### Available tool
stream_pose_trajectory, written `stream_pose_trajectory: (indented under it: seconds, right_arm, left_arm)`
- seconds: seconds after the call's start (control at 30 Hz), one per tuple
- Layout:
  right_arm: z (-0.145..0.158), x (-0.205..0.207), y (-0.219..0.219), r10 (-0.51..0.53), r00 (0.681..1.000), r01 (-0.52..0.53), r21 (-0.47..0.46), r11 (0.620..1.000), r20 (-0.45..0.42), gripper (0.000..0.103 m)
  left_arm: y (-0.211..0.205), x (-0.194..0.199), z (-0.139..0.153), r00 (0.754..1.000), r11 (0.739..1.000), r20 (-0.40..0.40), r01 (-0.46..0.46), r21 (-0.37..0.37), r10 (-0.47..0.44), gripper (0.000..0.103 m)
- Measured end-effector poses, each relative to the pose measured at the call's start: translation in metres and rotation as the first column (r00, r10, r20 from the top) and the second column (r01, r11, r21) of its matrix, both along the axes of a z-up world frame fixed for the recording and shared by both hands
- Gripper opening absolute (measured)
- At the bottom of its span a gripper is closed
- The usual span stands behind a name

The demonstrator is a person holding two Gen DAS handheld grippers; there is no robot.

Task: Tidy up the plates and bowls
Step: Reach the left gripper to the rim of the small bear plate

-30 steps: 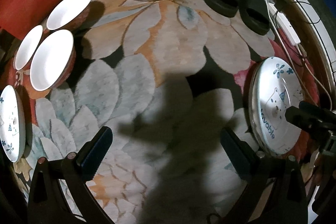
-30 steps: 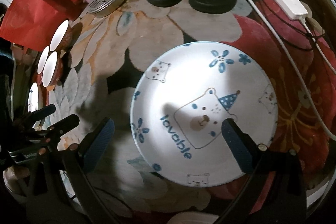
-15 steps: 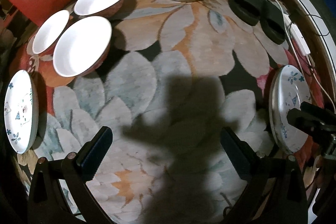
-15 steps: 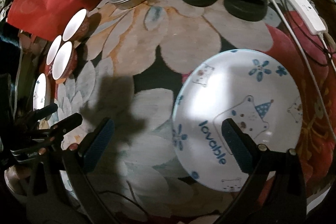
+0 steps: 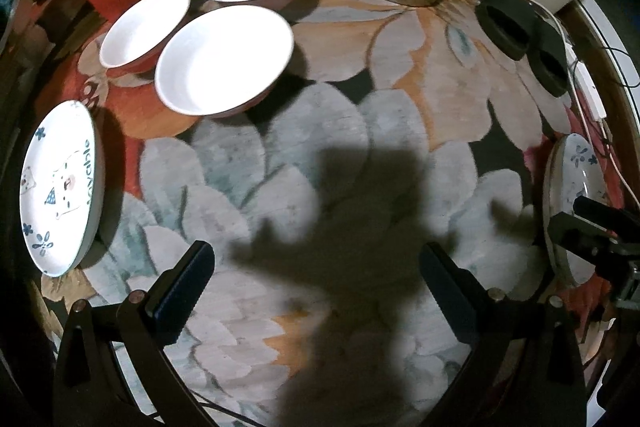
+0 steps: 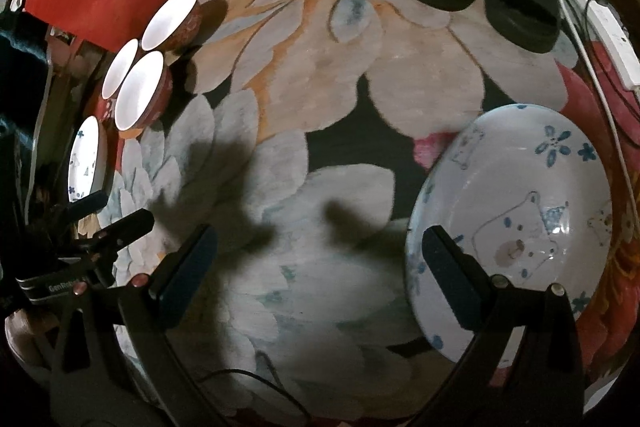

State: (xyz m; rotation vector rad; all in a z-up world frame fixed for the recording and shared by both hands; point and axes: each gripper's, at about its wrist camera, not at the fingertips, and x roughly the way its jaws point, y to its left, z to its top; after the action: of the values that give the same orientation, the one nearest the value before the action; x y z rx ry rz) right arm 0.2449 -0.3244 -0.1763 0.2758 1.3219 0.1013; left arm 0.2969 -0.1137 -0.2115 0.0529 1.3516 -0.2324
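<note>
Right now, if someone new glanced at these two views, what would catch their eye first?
Probably the three white bowls clustered at the rug's far left, glaring under the light. Next, the two bear plates: one just in front of the bowls, the other lying under the right finger of the open right hand-held gripper. The gripper shadow darkens the rug's middle.

both wrist views downward, sharing floral rug [image 5: 400, 75]

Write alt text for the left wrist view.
The open left gripper hovers over a floral rug, its shadow below. Three white bowls cluster at upper left, a bear-print plate lies at the left edge, and another plate at the right edge sits beside the right gripper.
</note>
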Motion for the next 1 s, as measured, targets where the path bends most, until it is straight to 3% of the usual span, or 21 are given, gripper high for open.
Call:
stream_pose_trajectory:
  seconds: [0.57,1.0]
  right_arm:
    - [-0.01,0.014,0.064,0.132,0.991,-0.132,0.002,0.991,-0.022,0.103]
    - [-0.014,0.032,0.149,0.326,0.945,-0.326,0.003,0.945,-0.007,0.103]
  left_arm:
    - [0.089,0.01,-0.008,0.989,0.989,0.002,-0.147,0.006,0.147,0.102]
    - [0.194,0.017,-0.002,0.943,0.944,0.059,-0.329,0.014,0.328,0.102]
